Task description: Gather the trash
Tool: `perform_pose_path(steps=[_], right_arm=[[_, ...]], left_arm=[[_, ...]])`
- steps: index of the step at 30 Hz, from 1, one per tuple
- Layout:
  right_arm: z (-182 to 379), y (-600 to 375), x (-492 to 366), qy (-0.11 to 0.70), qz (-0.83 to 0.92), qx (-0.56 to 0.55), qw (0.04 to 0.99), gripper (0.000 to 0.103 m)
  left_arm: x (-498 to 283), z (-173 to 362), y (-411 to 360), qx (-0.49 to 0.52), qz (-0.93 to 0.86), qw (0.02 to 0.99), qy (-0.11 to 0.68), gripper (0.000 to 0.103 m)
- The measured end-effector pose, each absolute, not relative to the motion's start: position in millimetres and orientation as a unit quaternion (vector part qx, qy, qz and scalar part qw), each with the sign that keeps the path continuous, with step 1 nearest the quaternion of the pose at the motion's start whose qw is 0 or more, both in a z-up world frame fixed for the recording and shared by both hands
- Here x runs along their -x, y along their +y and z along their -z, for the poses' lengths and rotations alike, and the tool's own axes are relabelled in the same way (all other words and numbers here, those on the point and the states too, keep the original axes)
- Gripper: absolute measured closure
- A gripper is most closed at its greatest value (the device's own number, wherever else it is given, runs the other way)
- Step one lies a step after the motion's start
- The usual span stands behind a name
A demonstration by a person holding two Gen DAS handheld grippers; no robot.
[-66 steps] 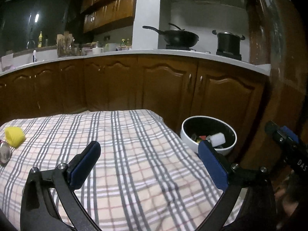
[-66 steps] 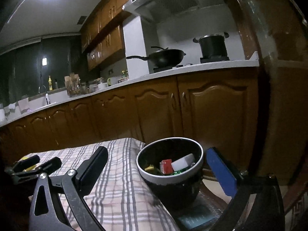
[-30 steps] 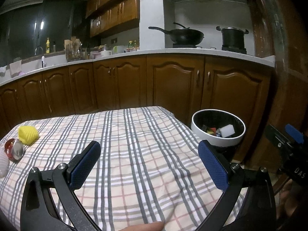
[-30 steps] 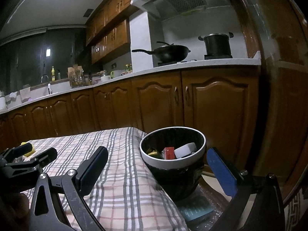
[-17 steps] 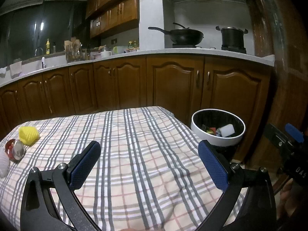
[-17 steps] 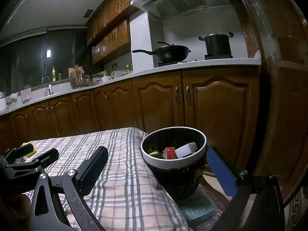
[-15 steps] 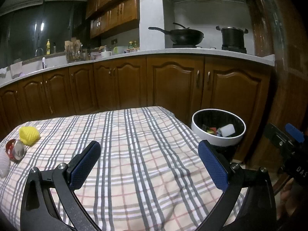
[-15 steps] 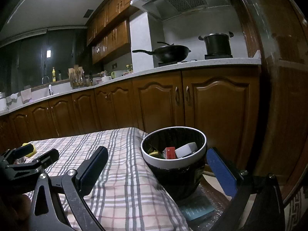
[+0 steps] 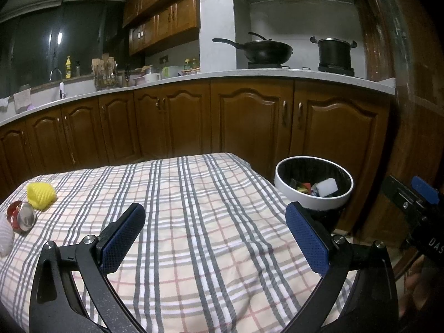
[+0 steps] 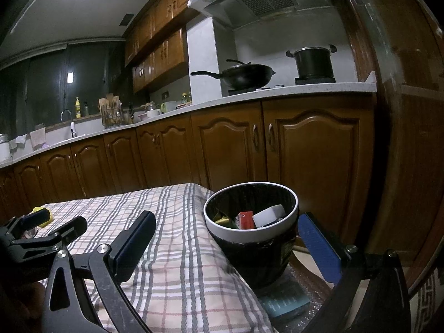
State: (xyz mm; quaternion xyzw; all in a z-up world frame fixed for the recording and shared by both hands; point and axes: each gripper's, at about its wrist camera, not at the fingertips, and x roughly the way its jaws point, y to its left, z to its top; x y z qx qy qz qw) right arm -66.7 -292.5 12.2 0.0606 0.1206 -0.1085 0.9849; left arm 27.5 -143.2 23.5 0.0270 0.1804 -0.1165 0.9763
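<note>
Trash bin (image 10: 251, 233): white-rimmed, beside the checked tabletop (image 9: 194, 222), holding scraps.
Left view only: yellow wad (image 9: 41, 195), red-silver wrapper (image 9: 22, 216) at the tabletop's far-left edge; a pale item cut off.
Left tongs (image 9: 213, 238): wide open, empty.
Right tongs (image 10: 230, 247): spread, empty.
Room: dim kitchen, wooden cabinets (image 9: 249, 122).

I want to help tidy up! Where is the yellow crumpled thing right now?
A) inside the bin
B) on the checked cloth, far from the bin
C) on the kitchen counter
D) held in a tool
B: the yellow crumpled thing lies on the checked cloth, at the far side from the bin.
</note>
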Motion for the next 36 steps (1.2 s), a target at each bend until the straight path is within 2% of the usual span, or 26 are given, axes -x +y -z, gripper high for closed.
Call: perform_pose_path(steps=[36], right_arm=[[-16.1, -286.4, 66.5, 0.122, 0.106, -0.062, 0.985, 0.000]], left_arm=[[-31.0, -20.1, -142.7, -0.028, 0.117, 0.976, 0.184, 0.000]])
